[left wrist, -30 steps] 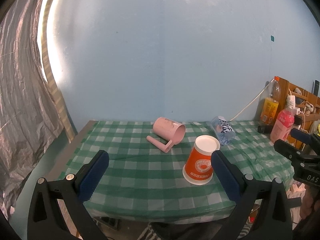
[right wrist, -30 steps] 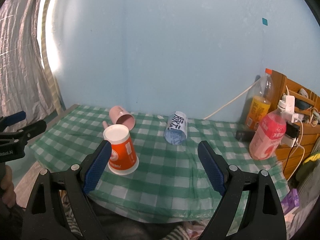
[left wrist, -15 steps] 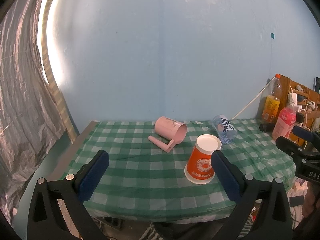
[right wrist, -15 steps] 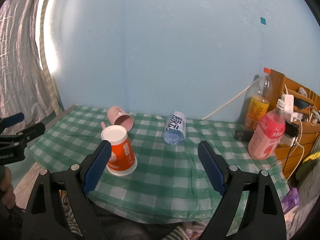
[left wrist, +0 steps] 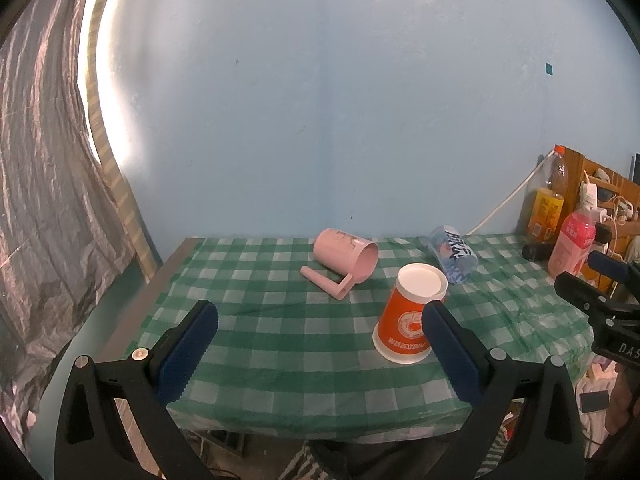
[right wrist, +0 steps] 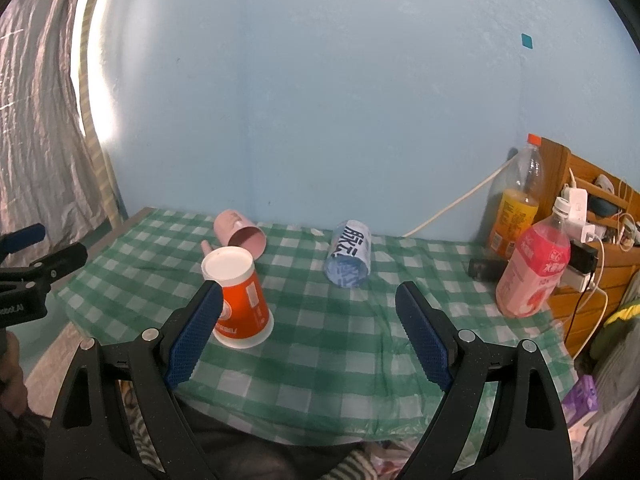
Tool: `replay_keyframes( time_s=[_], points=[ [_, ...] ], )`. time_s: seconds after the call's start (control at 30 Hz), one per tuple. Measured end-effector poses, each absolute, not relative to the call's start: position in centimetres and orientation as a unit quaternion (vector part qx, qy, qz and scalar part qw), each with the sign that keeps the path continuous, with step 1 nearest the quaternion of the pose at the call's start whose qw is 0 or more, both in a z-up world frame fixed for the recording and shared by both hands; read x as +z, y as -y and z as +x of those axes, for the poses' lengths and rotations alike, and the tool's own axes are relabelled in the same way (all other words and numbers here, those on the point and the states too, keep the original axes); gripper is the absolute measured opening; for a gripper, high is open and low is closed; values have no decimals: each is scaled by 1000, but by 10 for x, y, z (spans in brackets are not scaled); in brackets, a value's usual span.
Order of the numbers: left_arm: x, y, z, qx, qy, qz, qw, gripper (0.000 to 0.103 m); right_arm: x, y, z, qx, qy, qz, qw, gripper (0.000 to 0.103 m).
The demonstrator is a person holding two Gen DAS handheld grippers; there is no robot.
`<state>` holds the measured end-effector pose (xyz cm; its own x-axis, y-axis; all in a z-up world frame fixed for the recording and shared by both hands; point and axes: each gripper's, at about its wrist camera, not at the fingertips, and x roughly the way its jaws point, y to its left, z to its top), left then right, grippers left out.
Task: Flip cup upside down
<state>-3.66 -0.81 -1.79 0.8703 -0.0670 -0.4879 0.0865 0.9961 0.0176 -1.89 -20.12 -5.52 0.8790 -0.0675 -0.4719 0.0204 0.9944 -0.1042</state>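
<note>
Orange cup (left wrist: 408, 316) inverted on tablecloth (left wrist: 280, 320) | both grippers' fingers (right wrist: 196, 334) spread, empty

We see our right gripper (right wrist: 308, 320) with its blue-padded jaws spread wide and nothing between them, held off the near edge of the green checked tablecloth (right wrist: 320, 344). At ten o'clock from its centre, the orange paper cup (right wrist: 240, 300) stands upside down, white base up, partly behind the left pad. Beyond it, at eleven o'clock, the pink mug (right wrist: 240, 234) lies on its side. At twelve o'clock lies a blue-and-white cup (right wrist: 349, 258), mouth toward us. At three o'clock stands a pink drink bottle (right wrist: 532, 268), an orange one (right wrist: 514, 208) behind it. Our left gripper (right wrist: 32, 264) shows at nine o'clock.
</note>
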Motion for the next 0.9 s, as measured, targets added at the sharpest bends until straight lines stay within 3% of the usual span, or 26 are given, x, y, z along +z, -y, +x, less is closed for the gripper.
replay_keyframes(
  time_s=[0.9],
  points=[
    [-22,7,-34,-34,-258,19,965,103,-58,200,-12,-20,-252,-50,966,87]
  ],
)
